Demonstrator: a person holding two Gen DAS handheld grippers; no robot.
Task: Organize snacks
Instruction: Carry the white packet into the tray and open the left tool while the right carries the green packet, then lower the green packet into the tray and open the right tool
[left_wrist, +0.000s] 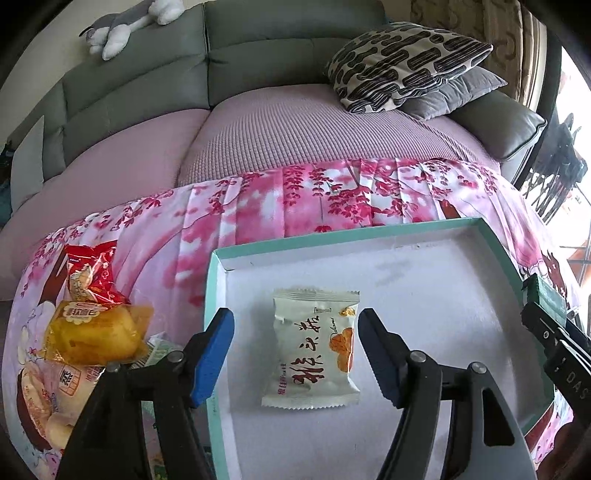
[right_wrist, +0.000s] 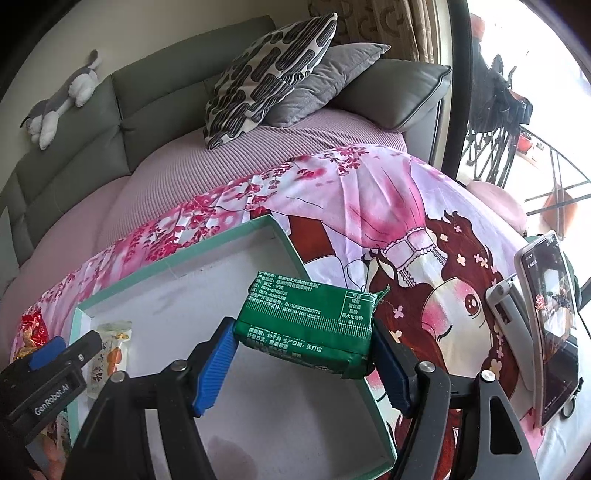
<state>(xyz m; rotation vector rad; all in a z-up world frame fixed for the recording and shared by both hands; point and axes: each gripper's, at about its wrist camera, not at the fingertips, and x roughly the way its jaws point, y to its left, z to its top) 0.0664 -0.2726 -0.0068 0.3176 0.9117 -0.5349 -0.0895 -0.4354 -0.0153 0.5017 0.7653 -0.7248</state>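
A teal-rimmed white box tray (left_wrist: 495, 236) lies on a pink floral cloth. A white snack packet (left_wrist: 314, 347) with red characters lies flat in the tray. My left gripper (left_wrist: 295, 354) is open, its blue pads either side of that packet, apart from it. My right gripper (right_wrist: 303, 362) is shut on a green snack packet (right_wrist: 306, 325) and holds it above the tray's right part (right_wrist: 295, 254). The white packet (right_wrist: 110, 350) and the left gripper (right_wrist: 62, 350) also show in the right wrist view. The green packet's edge (left_wrist: 546, 295) shows at the right in the left wrist view.
A red packet (left_wrist: 92, 273), a yellow packet (left_wrist: 96, 332) and other snacks lie left of the tray. A phone on a stand (right_wrist: 550, 325) stands to the right. A sofa with cushions (left_wrist: 406, 62) and a plush toy (left_wrist: 122, 29) lies behind.
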